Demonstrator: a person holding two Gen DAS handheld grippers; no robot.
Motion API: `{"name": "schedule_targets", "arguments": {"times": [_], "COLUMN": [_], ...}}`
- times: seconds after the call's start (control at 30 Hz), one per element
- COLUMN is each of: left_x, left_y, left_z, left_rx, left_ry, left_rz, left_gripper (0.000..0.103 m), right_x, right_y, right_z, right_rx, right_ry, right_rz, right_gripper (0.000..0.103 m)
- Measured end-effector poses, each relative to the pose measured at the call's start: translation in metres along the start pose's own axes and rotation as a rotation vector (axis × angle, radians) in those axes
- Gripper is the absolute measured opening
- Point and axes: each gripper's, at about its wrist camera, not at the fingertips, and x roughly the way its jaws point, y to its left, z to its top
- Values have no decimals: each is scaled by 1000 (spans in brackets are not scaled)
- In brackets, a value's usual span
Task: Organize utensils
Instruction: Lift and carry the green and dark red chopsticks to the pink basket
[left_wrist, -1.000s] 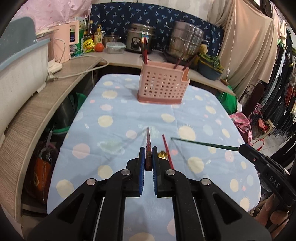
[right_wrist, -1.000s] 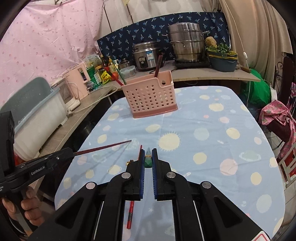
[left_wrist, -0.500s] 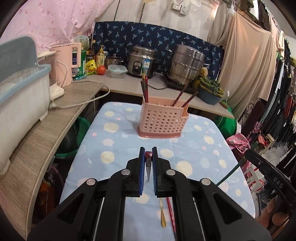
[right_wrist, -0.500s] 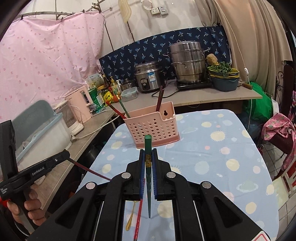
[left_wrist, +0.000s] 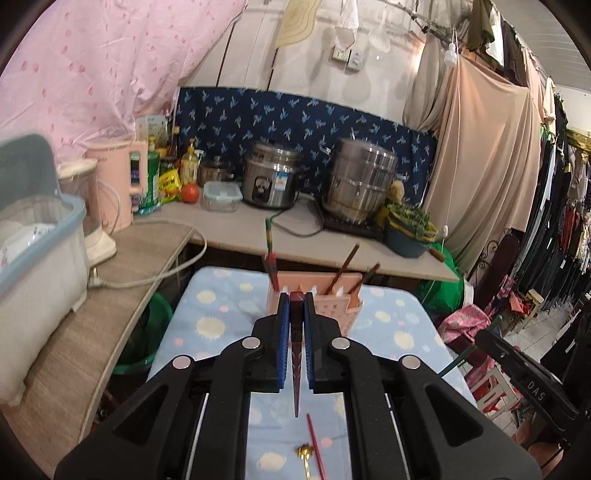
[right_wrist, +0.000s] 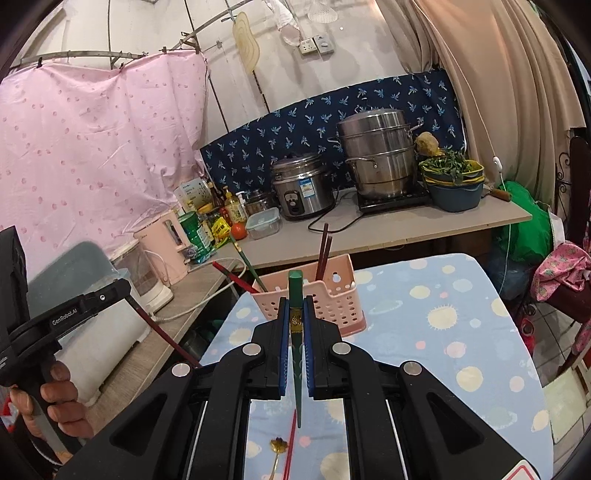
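Observation:
My left gripper (left_wrist: 295, 300) is shut on a dark red chopstick (left_wrist: 296, 373) that hangs point-down between the pads. My right gripper (right_wrist: 295, 303) is shut on a green chopstick (right_wrist: 296, 354), also hanging tip-down, its thick end above the pads. Both are held high above the blue dotted tablecloth (right_wrist: 461, 325). The pink perforated utensil basket (right_wrist: 332, 295) stands at the table's far end, with several chopsticks standing in it. In the left wrist view the basket (left_wrist: 336, 302) is partly hidden behind my fingers. A red chopstick (left_wrist: 316, 443) and a small gold spoon (left_wrist: 304, 456) lie on the cloth below.
The other gripper (right_wrist: 55, 325), held by a hand (right_wrist: 55, 398), shows at the left of the right wrist view. A wooden counter (left_wrist: 229, 229) behind carries a rice cooker (left_wrist: 271, 181), a steel steamer pot (left_wrist: 360, 181), bottles and a pink kettle (left_wrist: 118, 184). A lidded plastic bin (left_wrist: 37, 251) sits left.
Both grippers have risen from the tabletop, each carrying its chopstick. The chopsticks swung from pointing forward over the cloth to hanging tip-down. The basket now appears lower and nearer the fingertips.

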Motion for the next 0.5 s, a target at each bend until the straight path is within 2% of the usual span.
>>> {"name": "schedule_targets", "arguments": {"times": [0.27,0.5], "left_x": [12,48], "left_y": [-17,-21], "left_z": [71,114], "left_rx": [10,1], "left_ry": [-148,-204], "left_rz": [-20,-15], "left_gripper": [7,7], "right_x": [31,71], "right_y": [2,5], "right_z": [58,107], "right_rx": [11,11], "right_ry": [-82,-137], "right_rz": [37,31], "right_gripper": [7,7]}}
